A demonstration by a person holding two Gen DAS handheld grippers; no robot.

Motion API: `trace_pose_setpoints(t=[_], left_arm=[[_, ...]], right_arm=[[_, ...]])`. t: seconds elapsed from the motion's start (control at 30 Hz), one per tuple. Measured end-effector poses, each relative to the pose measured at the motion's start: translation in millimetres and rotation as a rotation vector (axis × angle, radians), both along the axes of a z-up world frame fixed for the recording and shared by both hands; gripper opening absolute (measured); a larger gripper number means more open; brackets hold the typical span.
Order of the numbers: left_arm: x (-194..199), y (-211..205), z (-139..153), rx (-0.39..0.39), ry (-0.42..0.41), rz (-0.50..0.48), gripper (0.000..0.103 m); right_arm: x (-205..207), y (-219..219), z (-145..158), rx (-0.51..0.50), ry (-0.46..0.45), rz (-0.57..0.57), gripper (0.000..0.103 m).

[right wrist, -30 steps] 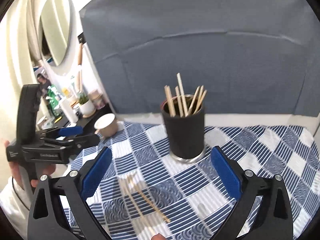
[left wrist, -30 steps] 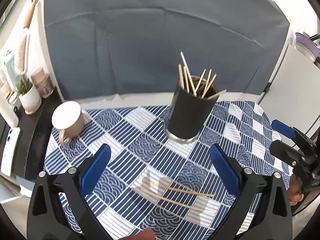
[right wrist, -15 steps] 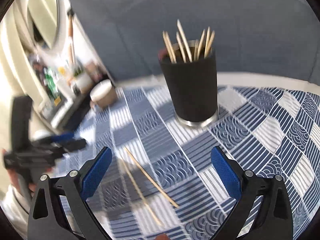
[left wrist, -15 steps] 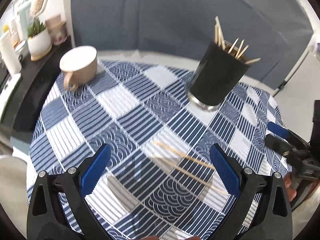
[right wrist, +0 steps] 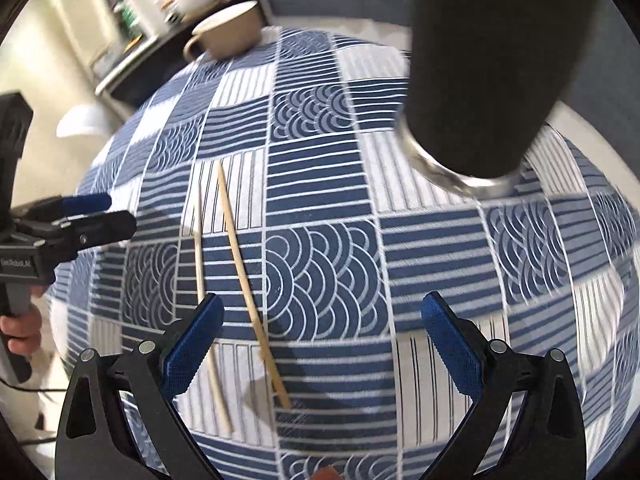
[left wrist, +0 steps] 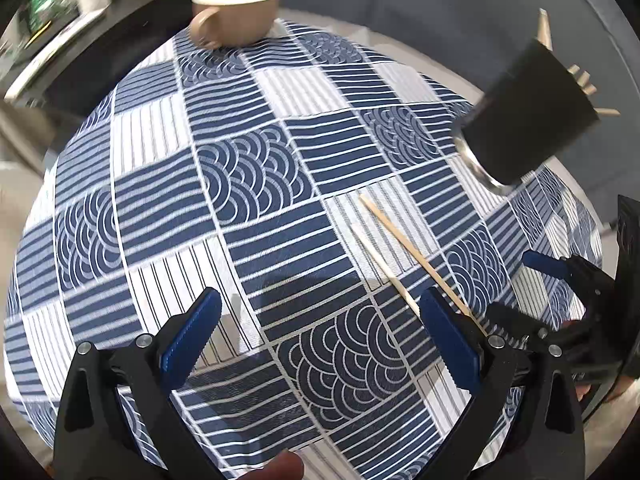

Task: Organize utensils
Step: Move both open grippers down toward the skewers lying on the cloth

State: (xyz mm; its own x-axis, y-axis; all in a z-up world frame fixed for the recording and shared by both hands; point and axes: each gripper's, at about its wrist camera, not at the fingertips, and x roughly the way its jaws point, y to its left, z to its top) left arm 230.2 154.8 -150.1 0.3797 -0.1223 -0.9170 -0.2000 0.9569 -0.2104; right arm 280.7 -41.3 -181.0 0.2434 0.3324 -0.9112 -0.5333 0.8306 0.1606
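Note:
Two loose wooden chopsticks (left wrist: 394, 246) lie side by side on the blue-and-white patterned tablecloth (left wrist: 248, 168); they also show in the right wrist view (right wrist: 240, 260). A black holder cup (left wrist: 528, 120) with several chopsticks in it stands at the back right, and looms large in the right wrist view (right wrist: 488, 64). My left gripper (left wrist: 320, 336) is open and empty, low over the cloth, left of the chopsticks. My right gripper (right wrist: 320, 340) is open and empty, low over the near ends of the chopsticks. Each gripper shows in the other's view (left wrist: 560, 300) (right wrist: 68, 224).
A beige mug (left wrist: 236, 12) stands at the table's far edge, also seen in the right wrist view (right wrist: 228, 32). A dark side shelf (left wrist: 80, 40) with bottles and a plant pot stands beyond the table on the left.
Both grippers have dropped down and forward toward the tablecloth, so the loose chopsticks and the holder cup appear much closer. Both stay open. The chopsticks have not moved.

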Motion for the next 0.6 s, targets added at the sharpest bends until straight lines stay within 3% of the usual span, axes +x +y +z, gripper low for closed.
trace_pose_setpoints(t=[0.2,0.4,0.6], left_arm=[[2.2,-10.1,-7.5,-0.027,0.016,0.074,0.097],[5.2,-22.6,-15.9,-0.027,0.031,0.113,0.097],[10.4,-32.5,-18.9,0.033,0.042,0.138,0.097]], right_arm=[[5.7,22.7,-11.6,-0.058,-0.004,0.147,0.095],[12.9,27.0,-16.1,-0.087,-0.034,0.22,0.095],[19.8,18.6,-18.9,-0.095,-0.052,0.272,0.095]])
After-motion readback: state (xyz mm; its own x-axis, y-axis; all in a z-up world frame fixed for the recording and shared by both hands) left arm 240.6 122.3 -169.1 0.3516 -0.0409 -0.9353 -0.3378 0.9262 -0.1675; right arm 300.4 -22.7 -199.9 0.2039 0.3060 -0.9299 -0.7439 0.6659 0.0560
